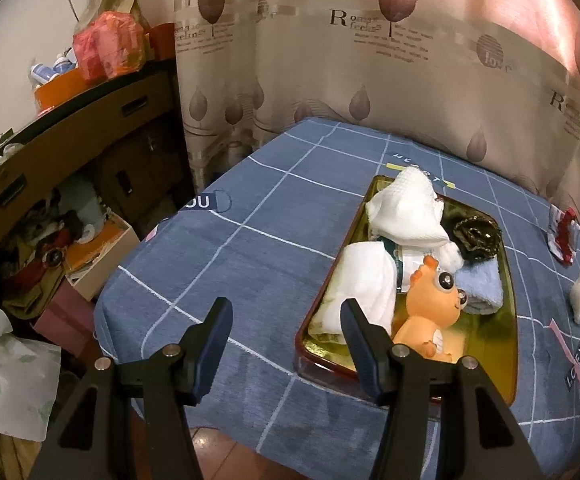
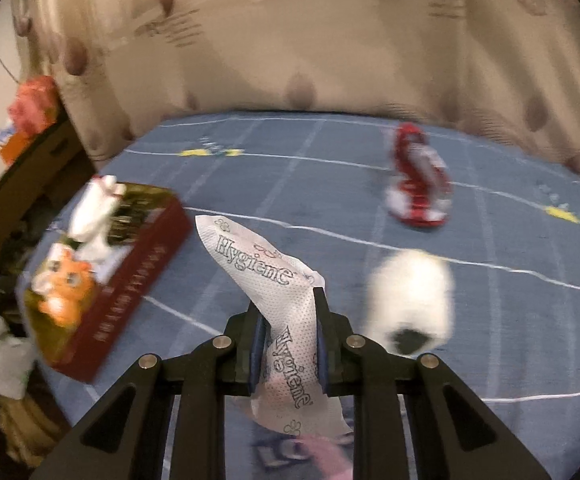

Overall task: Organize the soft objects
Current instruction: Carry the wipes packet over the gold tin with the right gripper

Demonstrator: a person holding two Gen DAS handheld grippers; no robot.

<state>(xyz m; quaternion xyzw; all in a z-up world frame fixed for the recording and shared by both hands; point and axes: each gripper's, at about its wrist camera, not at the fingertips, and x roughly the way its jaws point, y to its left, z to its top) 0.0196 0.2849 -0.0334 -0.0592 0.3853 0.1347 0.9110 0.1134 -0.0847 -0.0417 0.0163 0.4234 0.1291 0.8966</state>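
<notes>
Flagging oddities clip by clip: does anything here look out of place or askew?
Yes. The white waffle cloth spills over the far rim of the gold tray instead of lying inside. A red-and-white packet and a white fluffy item lie loose on the tablecloth.

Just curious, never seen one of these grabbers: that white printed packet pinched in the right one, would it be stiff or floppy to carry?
Probably floppy: the tissue packet creases and bends where the right gripper pinches it. Likely light too, since its free end stands up unsupported above the jaws. The wrapper looks smooth, so it might slip.
</notes>
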